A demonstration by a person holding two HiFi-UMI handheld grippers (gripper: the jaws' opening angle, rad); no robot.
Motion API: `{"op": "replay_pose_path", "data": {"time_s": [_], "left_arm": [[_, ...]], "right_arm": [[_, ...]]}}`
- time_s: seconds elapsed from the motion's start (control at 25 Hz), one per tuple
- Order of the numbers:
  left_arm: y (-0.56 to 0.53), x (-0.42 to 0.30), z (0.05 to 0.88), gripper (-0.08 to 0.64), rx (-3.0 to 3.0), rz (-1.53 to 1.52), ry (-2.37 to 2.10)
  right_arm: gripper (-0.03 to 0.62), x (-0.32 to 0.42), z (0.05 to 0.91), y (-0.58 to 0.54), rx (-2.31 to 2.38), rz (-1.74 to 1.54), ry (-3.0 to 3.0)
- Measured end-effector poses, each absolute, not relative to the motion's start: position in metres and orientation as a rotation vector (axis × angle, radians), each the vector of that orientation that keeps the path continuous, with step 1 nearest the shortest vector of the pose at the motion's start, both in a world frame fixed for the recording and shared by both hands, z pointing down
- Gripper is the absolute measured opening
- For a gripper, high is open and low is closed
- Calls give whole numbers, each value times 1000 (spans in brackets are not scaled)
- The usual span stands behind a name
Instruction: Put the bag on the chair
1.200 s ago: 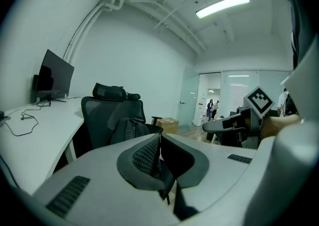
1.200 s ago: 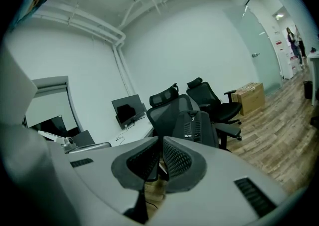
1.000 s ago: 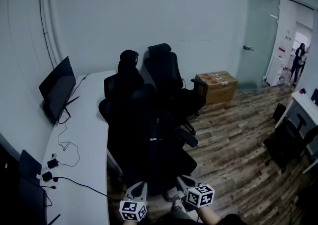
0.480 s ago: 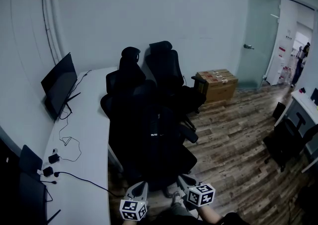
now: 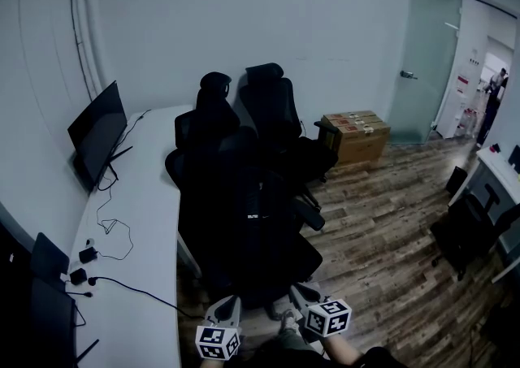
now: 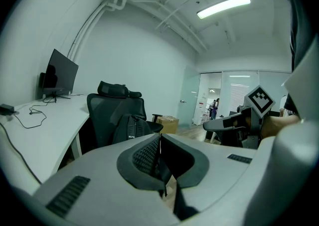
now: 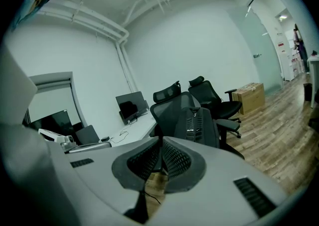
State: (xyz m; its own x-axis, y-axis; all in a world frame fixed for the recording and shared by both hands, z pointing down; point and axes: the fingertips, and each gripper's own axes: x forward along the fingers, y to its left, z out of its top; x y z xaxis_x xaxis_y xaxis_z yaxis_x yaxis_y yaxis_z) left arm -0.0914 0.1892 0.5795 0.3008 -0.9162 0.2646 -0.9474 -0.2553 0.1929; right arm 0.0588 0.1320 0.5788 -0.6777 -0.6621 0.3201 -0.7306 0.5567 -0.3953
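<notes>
A black backpack (image 5: 253, 220) stands on the seat of the nearest black office chair (image 5: 302, 259) and leans on its backrest. It also shows as the backpack (image 6: 130, 129) in the left gripper view and the backpack (image 7: 199, 125) in the right gripper view. Neither gripper touches the bag. My left gripper (image 5: 227, 304) and right gripper (image 5: 299, 292) hang low at the view's bottom, just in front of that chair. The left gripper (image 6: 159, 156) has its jaws together with nothing between them. The right gripper (image 7: 160, 159) is likewise shut and empty.
A white desk (image 5: 138, 220) runs along the left with a monitor (image 5: 96, 135), cables and a laptop (image 5: 45, 277). Two more black chairs (image 5: 272, 114) stand behind. Cardboard boxes (image 5: 356, 135) sit by a glass door (image 5: 422, 58). Another chair (image 5: 467, 236) is at right.
The head view has drifted slightly. The person beyond the doorway has moved further off. Both grippers and the backpack stay where they were.
</notes>
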Motion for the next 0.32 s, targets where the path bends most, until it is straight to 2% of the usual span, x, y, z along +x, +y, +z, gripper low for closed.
{"op": "replay_pose_path", "data": {"time_s": [0.32], "left_arm": [[184, -95, 581, 23, 2253, 136, -1683]], "right_arm": [[55, 56, 582, 127, 1189, 783, -2641]]}}
